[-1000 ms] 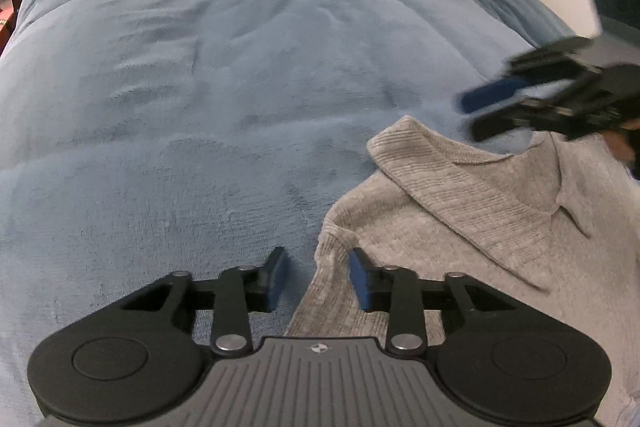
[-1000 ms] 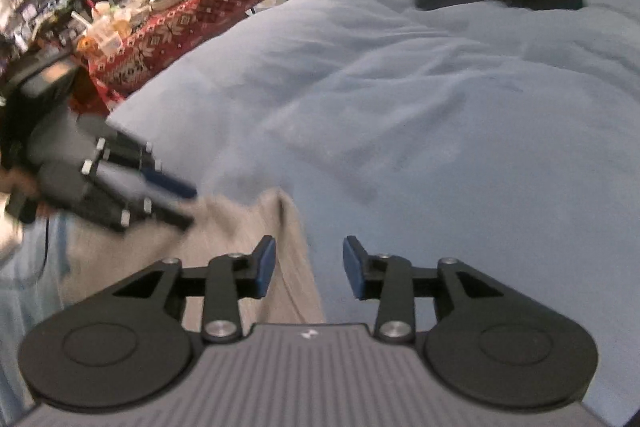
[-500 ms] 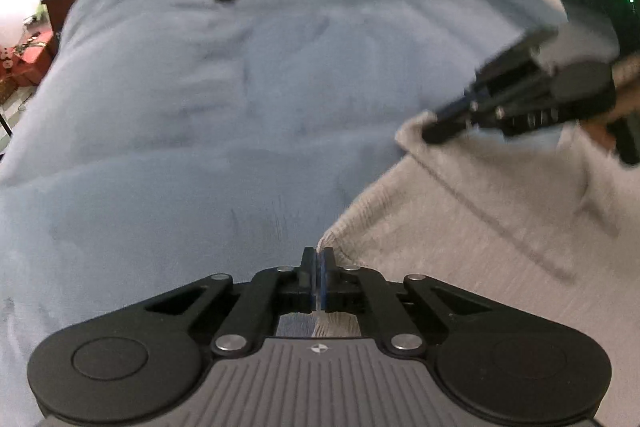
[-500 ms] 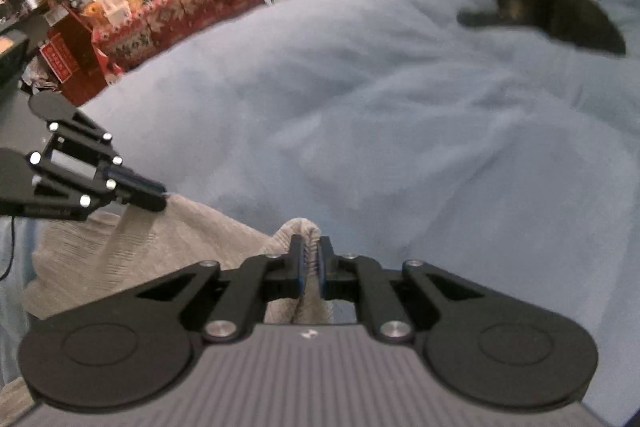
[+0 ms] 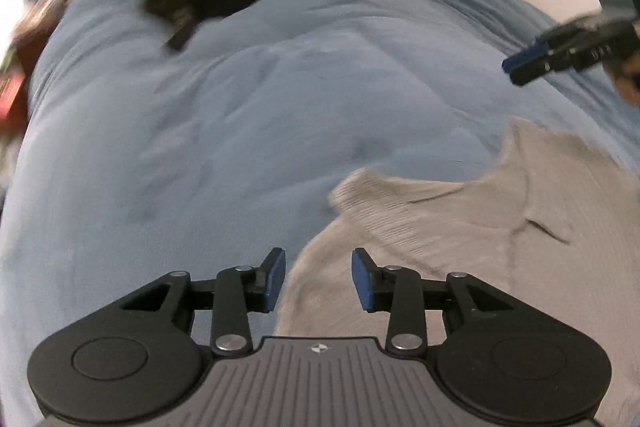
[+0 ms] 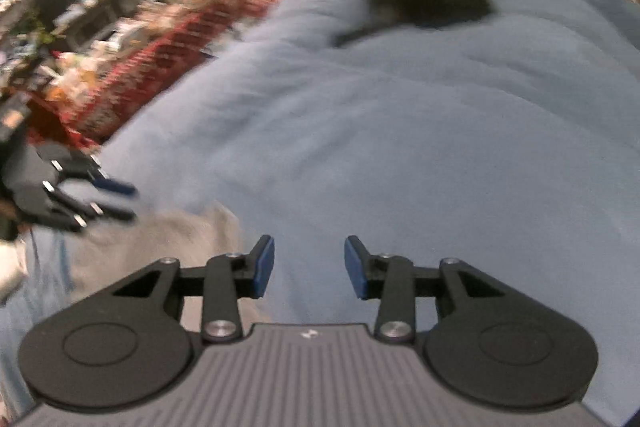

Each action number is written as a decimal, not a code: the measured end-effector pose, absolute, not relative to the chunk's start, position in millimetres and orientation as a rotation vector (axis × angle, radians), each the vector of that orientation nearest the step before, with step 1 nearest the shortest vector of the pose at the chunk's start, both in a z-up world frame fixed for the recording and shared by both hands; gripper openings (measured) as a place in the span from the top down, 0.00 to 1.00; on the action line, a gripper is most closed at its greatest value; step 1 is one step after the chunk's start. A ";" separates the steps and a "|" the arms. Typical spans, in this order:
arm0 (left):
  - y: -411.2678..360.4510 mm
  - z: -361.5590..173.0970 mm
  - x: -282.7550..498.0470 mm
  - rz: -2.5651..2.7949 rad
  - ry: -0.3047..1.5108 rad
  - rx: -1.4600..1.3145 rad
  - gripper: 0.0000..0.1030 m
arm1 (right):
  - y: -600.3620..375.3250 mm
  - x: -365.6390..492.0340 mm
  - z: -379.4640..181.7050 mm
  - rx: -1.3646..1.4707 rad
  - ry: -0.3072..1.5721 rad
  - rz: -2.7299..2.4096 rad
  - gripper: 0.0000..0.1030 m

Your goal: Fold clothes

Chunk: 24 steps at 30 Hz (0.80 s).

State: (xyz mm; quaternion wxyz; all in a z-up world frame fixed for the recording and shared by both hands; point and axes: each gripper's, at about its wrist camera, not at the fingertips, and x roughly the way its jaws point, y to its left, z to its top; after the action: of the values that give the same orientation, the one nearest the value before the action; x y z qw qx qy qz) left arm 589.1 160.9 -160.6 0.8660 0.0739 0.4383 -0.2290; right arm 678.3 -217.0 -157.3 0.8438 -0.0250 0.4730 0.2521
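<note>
Now a gray sweater lies on a big bed with a soft blue blanket. Its collar is spread out flat, and one corner of the collar sticks up a little.

Just above the sweater's near edge hangs the left gripper. Its jaws are spreading apart. Nothing is pinched between them, though the edge of the sweater shows in the gap below.

Off to the side, the right gripper hangs over the blue blanket, just beside the sweater. Its jaws are spreading apart too, and nothing is between them but bare blanket below.

Far up the bed, well apart from the sweater, a black cat lies on the blanket. Beside the bed stands a messy desk with a red patterned cloth. Everything looks a bit blurry.
</note>
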 end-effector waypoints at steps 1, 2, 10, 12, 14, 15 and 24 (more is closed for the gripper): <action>147.4 -155.7 592.3 -0.512 0.910 0.192 0.65 | -236.4 667.7 -155.5 -0.062 1.018 0.494 0.59; 132.7 -152.1 596.2 -0.547 0.902 0.219 0.65 | -254.9 658.6 -156.8 -0.070 1.037 0.456 0.59; -13.2 -152.5 641.6 -0.827 0.876 0.252 0.61 | -340.2 605.1 -199.0 0.010 1.086 0.340 0.76; -44.6 -162.1 659.8 -0.870 0.898 0.208 0.62 | -344.4 603.4 -209.9 0.054 1.065 0.346 0.76; -67.0 -170.1 674.1 -0.889 0.916 0.177 0.66 | -346.8 606.9 -220.8 0.113 1.044 0.347 0.76; -75.7 -173.3 679.4 -0.898 0.926 0.166 0.67 | -346.8 608.6 -225.1 0.132 1.046 0.358 0.77; -103.0 -202.6 679.1 -0.961 1.005 0.224 0.67 | -315.2 608.4 -246.4 0.026 1.091 0.411 0.77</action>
State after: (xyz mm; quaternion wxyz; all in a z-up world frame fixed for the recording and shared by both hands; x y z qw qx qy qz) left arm 679.1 -103.0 -202.6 0.7621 0.1029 0.4620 -0.4418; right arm 608.4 -315.2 -246.4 0.8348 0.0124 0.5150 0.1943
